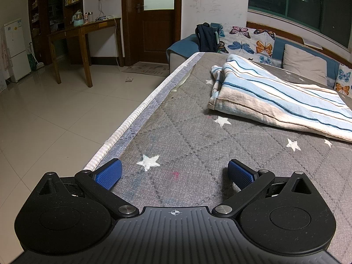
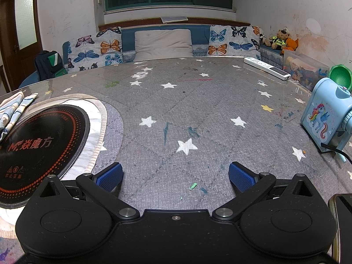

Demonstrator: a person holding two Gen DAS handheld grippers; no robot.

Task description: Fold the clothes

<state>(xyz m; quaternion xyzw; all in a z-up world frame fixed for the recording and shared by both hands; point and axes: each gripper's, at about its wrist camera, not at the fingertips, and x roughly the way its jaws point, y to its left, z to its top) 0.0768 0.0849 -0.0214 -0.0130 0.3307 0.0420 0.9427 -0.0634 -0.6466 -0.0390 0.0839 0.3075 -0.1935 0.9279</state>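
**Currently idle: both grippers spread, garment untouched**

Presently the left gripper point(image 1: 175, 172) hovers low over the grey star-print table cover point(image 1: 187, 132), near the table's edge, with its blue pads point(image 1: 109, 173) spread wide and nothing between them. The striped cloth point(image 1: 275, 101), the item to be folded, lies ahead and to the right of this gripper, well apart from it. It rests in a loose, partly doubled heap with one hem facing the camera, which leaves an edge exposed for pinching.

The right gripper point(image 2: 176, 175) is likewise fully spread and empty above bare cover. From its view only a corner of the striped cloth point(image 2: 13, 107) shows at the far left, touching the rim of the round induction hob point(image 2: 44, 140) set into the table. The hob's position probably explains why the cloth sits toward one side: the flat cover beside it offers an unbroken folding surface.

A unicorn-print box point(image 2: 323, 118) and a white power strip point(image 2: 266, 68) stand at the right margin, clear of the working area. Judged from this layout, folding has not begun; both grippers must first reach the cloth.
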